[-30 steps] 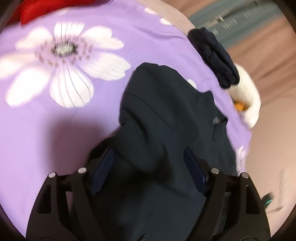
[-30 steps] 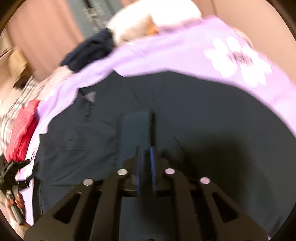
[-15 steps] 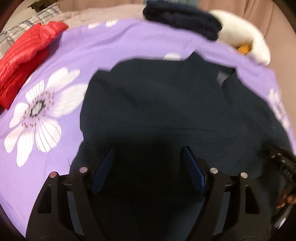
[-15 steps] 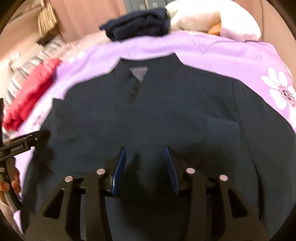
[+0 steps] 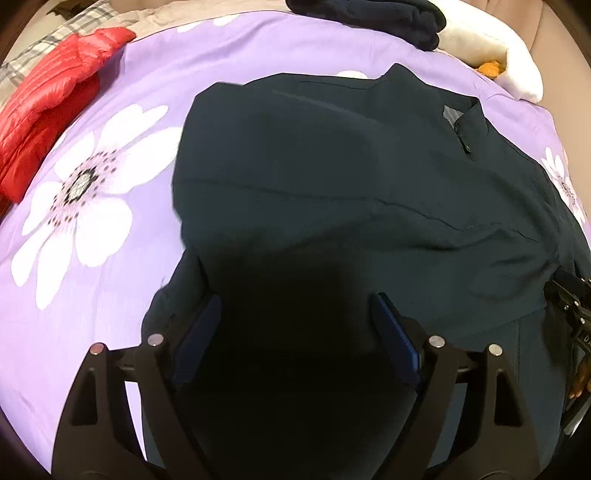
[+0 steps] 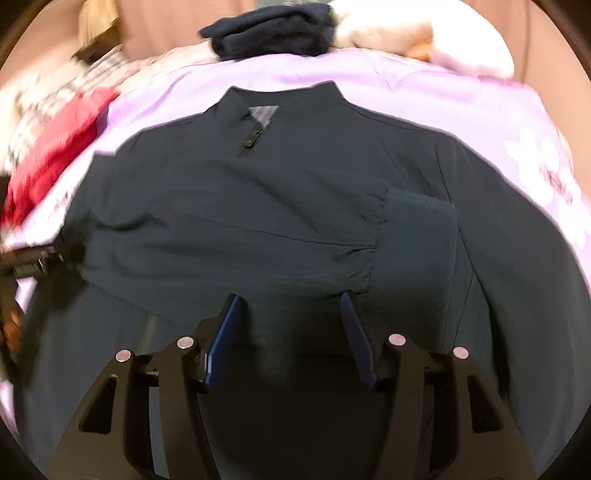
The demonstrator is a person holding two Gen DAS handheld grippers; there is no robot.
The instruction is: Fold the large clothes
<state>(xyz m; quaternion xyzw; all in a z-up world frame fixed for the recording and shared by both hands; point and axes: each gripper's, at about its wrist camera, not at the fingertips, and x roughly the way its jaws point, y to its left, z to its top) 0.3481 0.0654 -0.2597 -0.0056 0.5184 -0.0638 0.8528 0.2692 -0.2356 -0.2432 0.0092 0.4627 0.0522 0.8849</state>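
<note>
A dark navy zip jacket [image 5: 332, 177] lies front up on a purple flowered bedspread [image 5: 110, 258], collar at the far side. One sleeve is folded across the chest, its ribbed cuff [image 6: 417, 240] to the right in the right wrist view, where the jacket [image 6: 258, 184] fills the middle. My left gripper [image 5: 295, 328] is open and empty over the jacket's lower left part. My right gripper [image 6: 290, 325] is open and empty just below the folded sleeve. The right gripper also shows at the right edge of the left wrist view [image 5: 572, 306].
A red puffer jacket [image 5: 48, 96] lies at the far left of the bed. A folded dark garment [image 5: 369, 14] and a white plush pillow [image 5: 491, 51] sit at the far edge. A plaid pillow [image 5: 44, 44] is at the back left.
The right gripper has opened and let go of the sleeve, which now lies across the chest. Both views have swung to face the jacket squarely and drawn back a little.
</note>
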